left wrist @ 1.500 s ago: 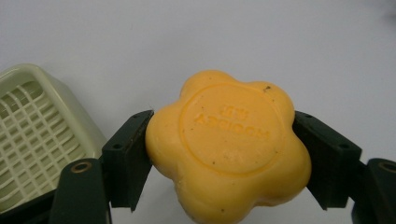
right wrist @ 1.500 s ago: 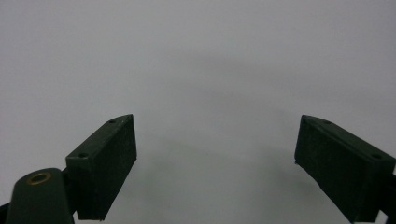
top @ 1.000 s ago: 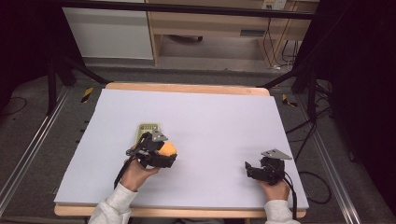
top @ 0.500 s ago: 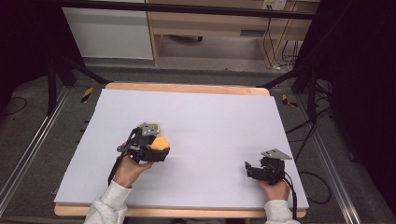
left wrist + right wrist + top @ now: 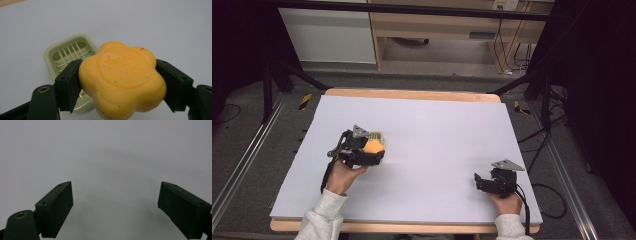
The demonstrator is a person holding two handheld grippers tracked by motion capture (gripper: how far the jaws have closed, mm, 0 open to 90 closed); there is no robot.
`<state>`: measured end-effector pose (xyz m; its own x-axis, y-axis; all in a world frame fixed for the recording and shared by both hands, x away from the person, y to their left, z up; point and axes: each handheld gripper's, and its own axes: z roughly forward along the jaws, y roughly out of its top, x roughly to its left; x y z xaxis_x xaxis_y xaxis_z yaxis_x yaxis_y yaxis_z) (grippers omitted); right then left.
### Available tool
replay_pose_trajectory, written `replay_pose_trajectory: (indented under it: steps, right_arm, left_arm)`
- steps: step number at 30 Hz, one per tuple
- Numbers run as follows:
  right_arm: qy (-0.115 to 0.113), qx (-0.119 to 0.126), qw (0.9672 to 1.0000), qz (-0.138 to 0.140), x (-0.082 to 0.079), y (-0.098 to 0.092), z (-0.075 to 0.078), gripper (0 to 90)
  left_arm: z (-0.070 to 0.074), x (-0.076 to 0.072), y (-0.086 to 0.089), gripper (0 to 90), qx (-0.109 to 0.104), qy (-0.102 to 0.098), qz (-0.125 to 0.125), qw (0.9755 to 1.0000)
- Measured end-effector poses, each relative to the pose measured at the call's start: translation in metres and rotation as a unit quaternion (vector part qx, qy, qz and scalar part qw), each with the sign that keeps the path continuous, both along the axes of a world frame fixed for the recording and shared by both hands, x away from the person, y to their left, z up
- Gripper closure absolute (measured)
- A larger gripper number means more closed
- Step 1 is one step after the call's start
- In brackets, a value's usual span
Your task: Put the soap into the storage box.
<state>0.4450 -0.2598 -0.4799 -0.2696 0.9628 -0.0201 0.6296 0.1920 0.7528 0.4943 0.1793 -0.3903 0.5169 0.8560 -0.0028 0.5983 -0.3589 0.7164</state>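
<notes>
An orange flower-shaped soap bar (image 5: 122, 80) is clamped between the two black jaws of my left gripper (image 5: 117, 85), lifted above the table. Just beyond it lies a pale green soap dish (image 5: 70, 57) with a slatted bottom, partly hidden by the soap. In the high view the left gripper (image 5: 369, 150) hovers left of centre with the soap (image 5: 373, 146) in it and the dish (image 5: 376, 136) peeking out behind. My right gripper (image 5: 479, 181) rests near the front right of the table, and in its own view the right gripper (image 5: 115, 210) stands open with nothing between its jaws.
The table top is a large pale lilac sheet (image 5: 437, 130) on a wooden board (image 5: 412, 94). Black frame legs and cables stand off both sides, and a cabinet and shelf are beyond the far edge.
My left gripper has carried the soap to the left and slightly up, so more of the dish shows beside it. The right gripper has stayed put.
</notes>
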Motion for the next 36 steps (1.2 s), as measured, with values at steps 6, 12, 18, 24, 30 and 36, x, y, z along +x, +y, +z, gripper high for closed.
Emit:
replay_pose_trajectory:
  steps: [6,12,18,24,30,36]
  right_arm:
    - [0.002,0.0,1.0,0.0,0.0,0.002,0.0,13.2]
    - [0.002,0.0,1.0,-0.001,0.0,0.001,0.0,13.2]
    - [0.002,0.001,1.0,0.0,0.0,0.001,0.0,13.2]
    - [0.002,0.002,1.0,0.0,0.001,0.001,0.0,13.2]
    - [0.002,0.002,1.0,-0.001,0.001,0.001,-0.001,13.2]
    - [0.003,-0.001,1.0,0.002,0.001,0.001,-0.001,13.2]
  left_arm:
    - [0.005,0.008,0.008,26.4,-0.004,-0.002,0.011,0.9999]
    - [0.006,0.016,0.012,26.4,-0.003,-0.004,0.022,0.9997]
    - [0.001,0.026,0.01,26.4,0.006,0.002,0.03,0.9995]
    - [-0.006,0.035,0.006,26.4,0.016,0.008,0.035,0.9992]
    - [-0.013,0.041,0.007,26.4,0.014,0.015,0.039,0.999]
    - [-0.021,0.045,0.012,26.4,0.017,0.02,0.044,0.9987]
